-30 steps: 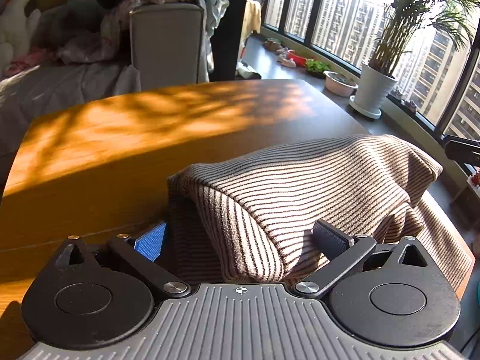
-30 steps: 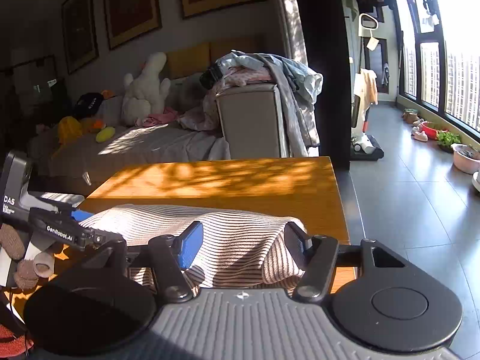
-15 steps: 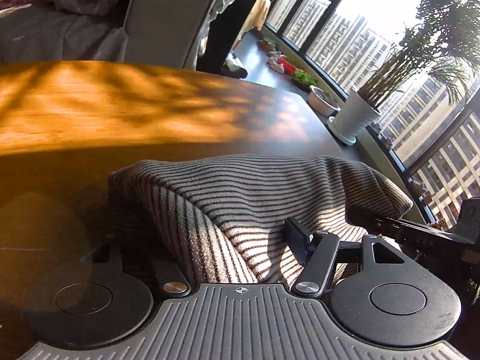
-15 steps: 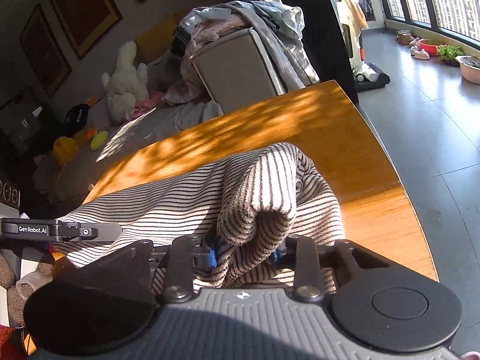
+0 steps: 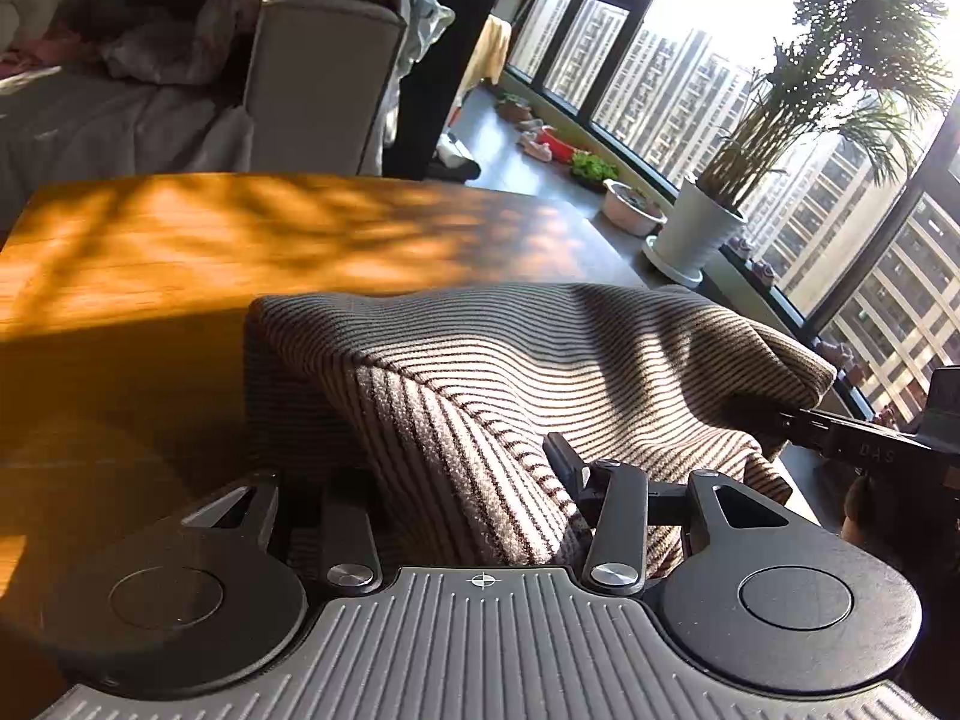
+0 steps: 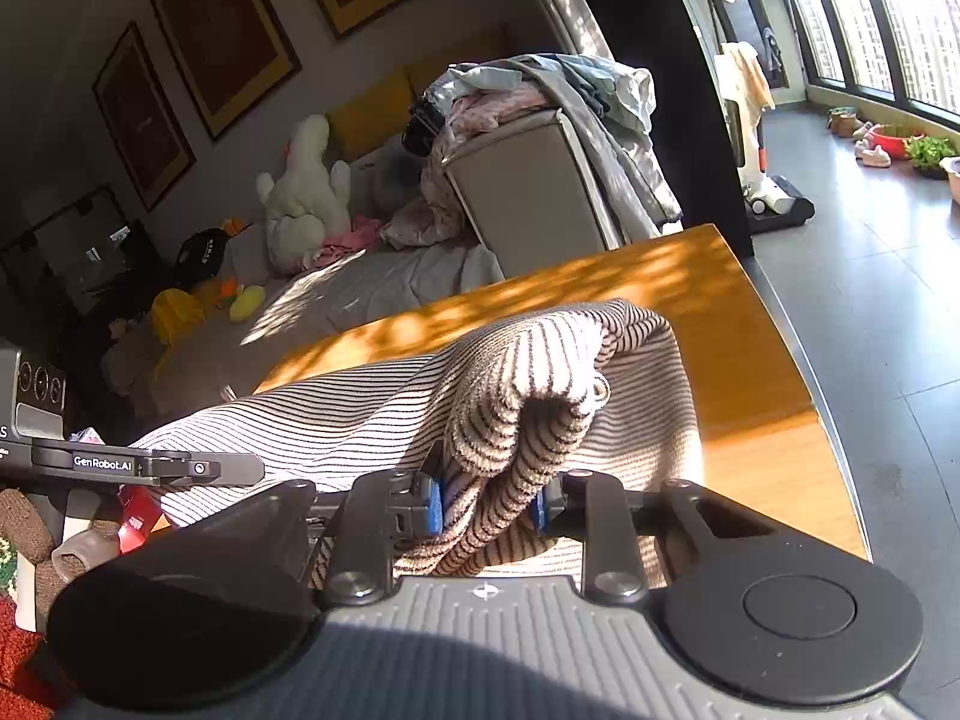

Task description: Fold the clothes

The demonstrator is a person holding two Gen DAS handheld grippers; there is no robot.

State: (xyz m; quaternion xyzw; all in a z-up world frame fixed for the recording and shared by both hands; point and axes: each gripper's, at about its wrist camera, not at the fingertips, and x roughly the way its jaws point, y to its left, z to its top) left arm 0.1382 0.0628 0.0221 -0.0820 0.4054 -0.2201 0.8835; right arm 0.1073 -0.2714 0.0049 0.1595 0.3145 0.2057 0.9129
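A brown-and-white striped knit garment (image 5: 540, 360) lies bunched on the wooden table (image 5: 180, 252). My left gripper (image 5: 456, 480) is shut on a fold of its near edge and holds it raised. In the right wrist view the same striped garment (image 6: 360, 414) stretches between both grippers. My right gripper (image 6: 489, 501) is shut on a bunched corner of it, with blue pads (image 6: 433, 504) pressing the cloth. The left gripper's body (image 6: 138, 468) shows at the left edge of that view, and the right gripper's body (image 5: 870, 450) at the right edge of the left wrist view.
The table's right edge (image 6: 798, 372) drops to a dark tiled floor. A grey armchair piled with clothes (image 6: 540, 180) and a sofa with a white plush toy (image 6: 306, 192) stand beyond the table. A potted palm (image 5: 696, 234) stands by the window.
Both grippers closed on the garment's near edge and lifted it, bunching the cloth upward. Both cameras tilted and moved up with it.
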